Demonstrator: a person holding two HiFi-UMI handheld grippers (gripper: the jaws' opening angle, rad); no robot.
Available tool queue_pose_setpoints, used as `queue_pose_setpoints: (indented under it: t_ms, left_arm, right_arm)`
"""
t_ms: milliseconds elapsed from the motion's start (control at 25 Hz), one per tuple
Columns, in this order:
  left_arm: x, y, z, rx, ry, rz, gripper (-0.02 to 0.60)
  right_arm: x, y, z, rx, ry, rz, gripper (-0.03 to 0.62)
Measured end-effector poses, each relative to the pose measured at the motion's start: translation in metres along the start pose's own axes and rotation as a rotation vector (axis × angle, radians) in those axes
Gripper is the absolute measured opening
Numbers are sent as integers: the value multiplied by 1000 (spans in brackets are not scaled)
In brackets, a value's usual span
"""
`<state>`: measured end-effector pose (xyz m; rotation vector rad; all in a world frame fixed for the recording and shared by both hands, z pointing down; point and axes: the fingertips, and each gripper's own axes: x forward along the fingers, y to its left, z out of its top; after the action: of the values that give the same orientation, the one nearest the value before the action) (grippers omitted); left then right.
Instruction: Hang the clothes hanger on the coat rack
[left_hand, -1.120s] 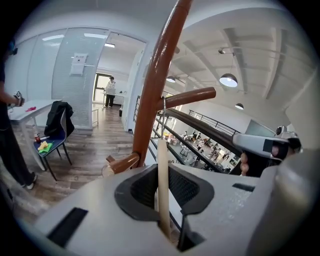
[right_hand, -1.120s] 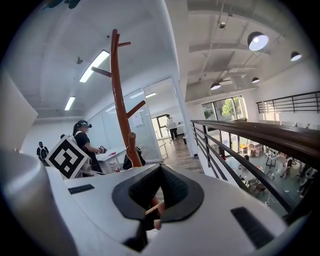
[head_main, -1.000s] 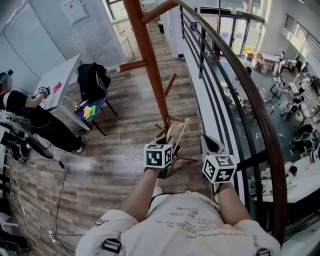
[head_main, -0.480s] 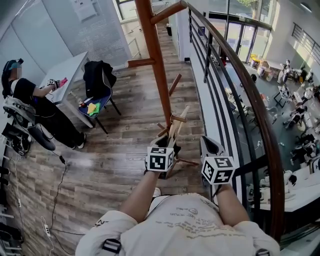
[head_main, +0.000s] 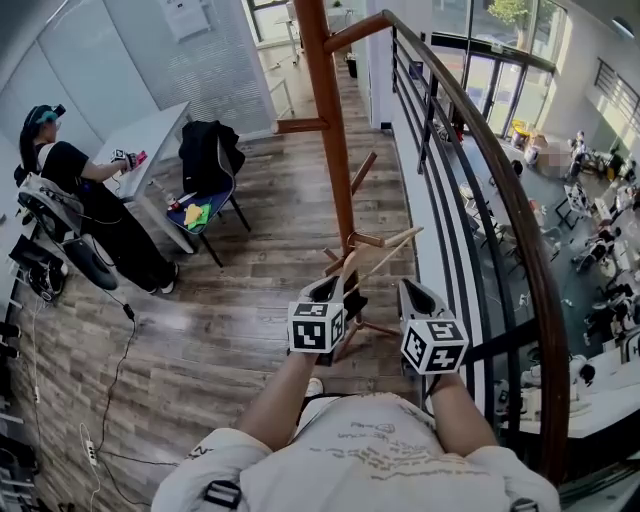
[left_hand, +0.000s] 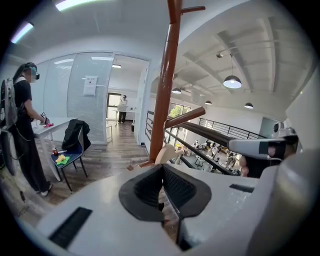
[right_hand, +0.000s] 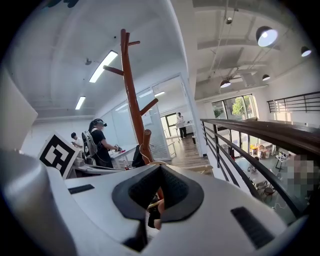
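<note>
Two grippers are in front of me, low, close to the foot of the coat rack (head_main: 335, 130). The left gripper (head_main: 335, 288) is clamped on the clothes hanger (head_main: 385, 258). In the left gripper view the pads are pressed together and pale wood (left_hand: 166, 154) sticks out just past the left gripper's (left_hand: 161, 167) tips.

From the head view the hanger runs from that gripper up and to the right, tilted. Its far end is near the railing (head_main: 490, 180) and it passes just beside the rack's low pegs. I don't see it on any peg, so it's not hung yet.

The right gripper (head_main: 412, 290) sits just right of the hanger and seems apart from it. In the right gripper view the right gripper's (right_hand: 159, 167) pads are together with nothing between them. A bit of the hanger's wood (right_hand: 202, 170) shows just beyond the pads, and the rack's pole (right_hand: 131, 85) stands past that.

In the left gripper view the pole (left_hand: 165, 90) rises dead ahead, with one peg angling off to the right.

Well off to the left, a person (head_main: 80, 200) stands at a white tabletop (head_main: 150, 135). A chair (head_main: 210, 160) with a dark jacket draped on it is next to that. The floor (head_main: 200, 330) is wood plank.
</note>
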<state>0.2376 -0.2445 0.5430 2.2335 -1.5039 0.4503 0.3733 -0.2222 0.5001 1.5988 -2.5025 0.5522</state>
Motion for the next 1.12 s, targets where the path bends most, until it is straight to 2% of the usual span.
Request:
queue_pose_setpoints:
  t_ms: [160, 440, 760, 960, 1120]
  left_arm:
    - [-20, -2, 11, 1, -51, 6, 5]
    - [-51, 8, 34, -25, -203, 43, 5]
    - [-63, 11, 31, 19, -239, 74, 5]
    - [-65, 11, 32, 25, -245, 76, 5]
    - [-68, 12, 35, 19, -251, 75, 5]
  right_arm:
    - [1, 7, -2, 3, 0, 18, 0]
    - [3, 16, 5, 21, -13, 56, 0]
    - [9, 23, 9, -75, -33, 43, -1]
    - [12, 28, 12, -95, -40, 50, 0]
    - [7, 30, 26, -91, -102, 40, -2]
